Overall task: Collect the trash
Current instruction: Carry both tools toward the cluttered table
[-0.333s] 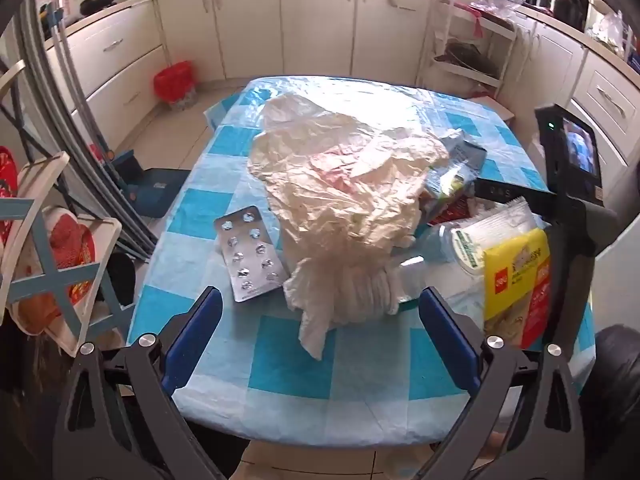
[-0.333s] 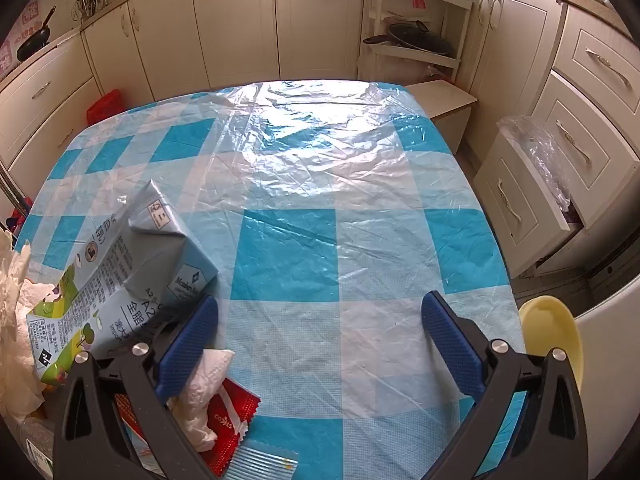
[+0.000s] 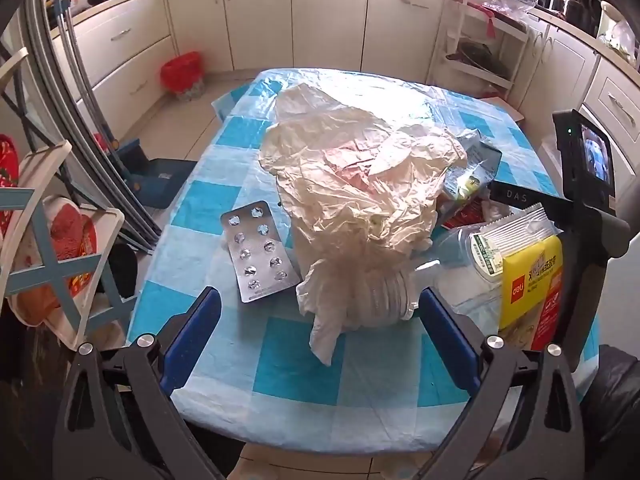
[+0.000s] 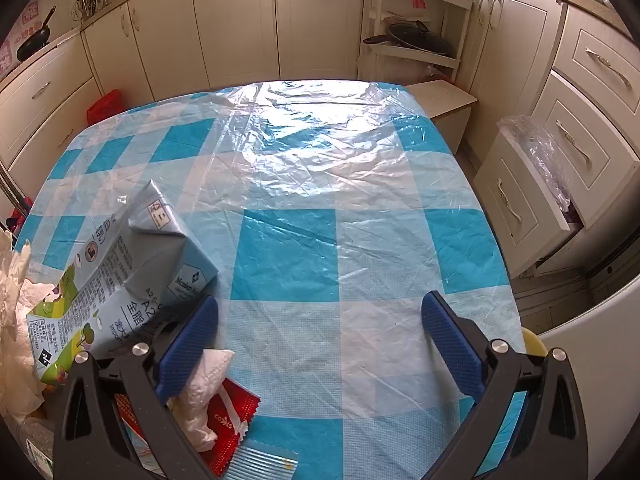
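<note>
A large crumpled cream plastic bag point(image 3: 352, 200) lies in the middle of the blue checked table point(image 3: 288, 360), its twisted neck pointing at my left gripper point(image 3: 320, 332), which hangs open just short of it with nothing between its fingers. A silver blister pack point(image 3: 258, 254) lies left of the bag. A yellow packet point(image 3: 528, 280) and a clear wrapper point(image 3: 500, 236) lie on the right. My right gripper point(image 4: 320, 332) is open over bare tablecloth point(image 4: 304, 248). A grey milk carton point(image 4: 120, 272), a crumpled tissue point(image 4: 204, 384) and a red wrapper point(image 4: 230, 416) lie by its left finger.
White kitchen cabinets point(image 4: 240, 28) ring the table. A red bin point(image 3: 182, 74) stands on the floor at the far left. An open drawer with a clear plastic bag point(image 4: 536, 160) sits to the right. The other gripper's camera body point(image 3: 584, 184) stands at the right in the left wrist view.
</note>
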